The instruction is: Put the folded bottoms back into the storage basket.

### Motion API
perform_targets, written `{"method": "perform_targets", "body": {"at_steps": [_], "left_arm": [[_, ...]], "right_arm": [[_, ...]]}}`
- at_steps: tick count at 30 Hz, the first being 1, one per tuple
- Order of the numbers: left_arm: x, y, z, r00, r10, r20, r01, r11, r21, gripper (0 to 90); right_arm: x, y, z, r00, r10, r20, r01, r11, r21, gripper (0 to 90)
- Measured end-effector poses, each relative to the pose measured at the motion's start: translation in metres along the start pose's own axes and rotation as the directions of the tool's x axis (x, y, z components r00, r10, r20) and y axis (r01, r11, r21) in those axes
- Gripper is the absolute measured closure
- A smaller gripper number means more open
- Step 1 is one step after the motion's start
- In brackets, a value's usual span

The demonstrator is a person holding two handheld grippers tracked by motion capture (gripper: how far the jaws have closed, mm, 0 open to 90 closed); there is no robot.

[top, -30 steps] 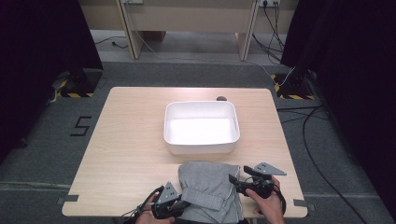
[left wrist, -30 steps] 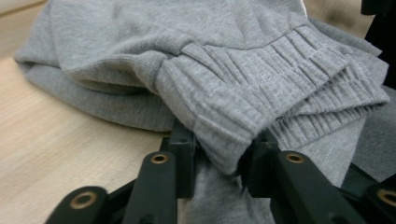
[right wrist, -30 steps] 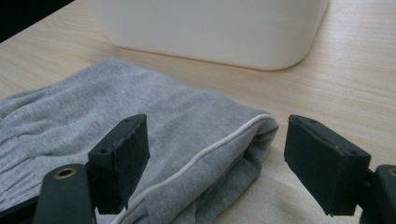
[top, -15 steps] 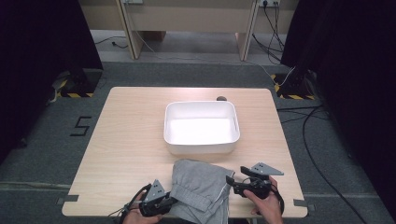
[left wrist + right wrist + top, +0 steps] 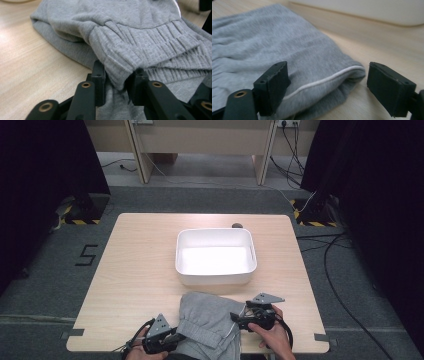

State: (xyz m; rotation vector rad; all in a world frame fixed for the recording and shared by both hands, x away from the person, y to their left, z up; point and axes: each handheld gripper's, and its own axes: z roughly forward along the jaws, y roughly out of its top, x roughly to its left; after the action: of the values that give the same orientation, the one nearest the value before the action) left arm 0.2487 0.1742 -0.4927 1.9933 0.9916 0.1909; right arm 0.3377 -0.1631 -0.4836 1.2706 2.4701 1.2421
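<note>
A grey folded garment (image 5: 212, 322) with a ribbed elastic band and thin white piping lies at the table's near edge, just in front of a white tub (image 5: 215, 256). My left gripper (image 5: 176, 338) is at the garment's left side, shut on the ribbed band (image 5: 140, 52), which bunches between the jaws (image 5: 117, 82). My right gripper (image 5: 239, 320) is at the garment's right edge, open, its jaws straddling the piped fold (image 5: 329, 75) without pinching it. A hand holds each gripper from below.
The white tub is empty and stands mid-table on the light wood table (image 5: 135, 265). A small dark object (image 5: 237, 225) lies behind the tub at the far edge. Cables trail on the grey floor to the right (image 5: 340, 285). The tub's wall (image 5: 367, 12) rises close behind the right gripper.
The garment has slid toward the near left with my left gripper, which moved leftward and toward the table edge. The right gripper stayed at the garment's right edge.
</note>
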Motion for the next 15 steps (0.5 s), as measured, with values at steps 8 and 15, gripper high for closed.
{"method": "perform_targets", "body": {"at_steps": [8,15], "left_arm": [[-0.0053,-0.0015,-0.0015,0.9981,0.017,-0.06,-0.016,0.9998,0.015,48.8],[-0.0052,-0.0044,-0.008,0.9921,-0.034,-0.121,0.038,0.9989,0.028,30.9]], "right_arm": [[0.0093,-0.0014,0.0086,0.9981,-0.044,-0.044,0.044,0.999,-0.007,39.0],[0.0089,-0.0028,0.0073,0.9981,-0.034,-0.051,0.033,0.999,-0.016,44.8]]}}
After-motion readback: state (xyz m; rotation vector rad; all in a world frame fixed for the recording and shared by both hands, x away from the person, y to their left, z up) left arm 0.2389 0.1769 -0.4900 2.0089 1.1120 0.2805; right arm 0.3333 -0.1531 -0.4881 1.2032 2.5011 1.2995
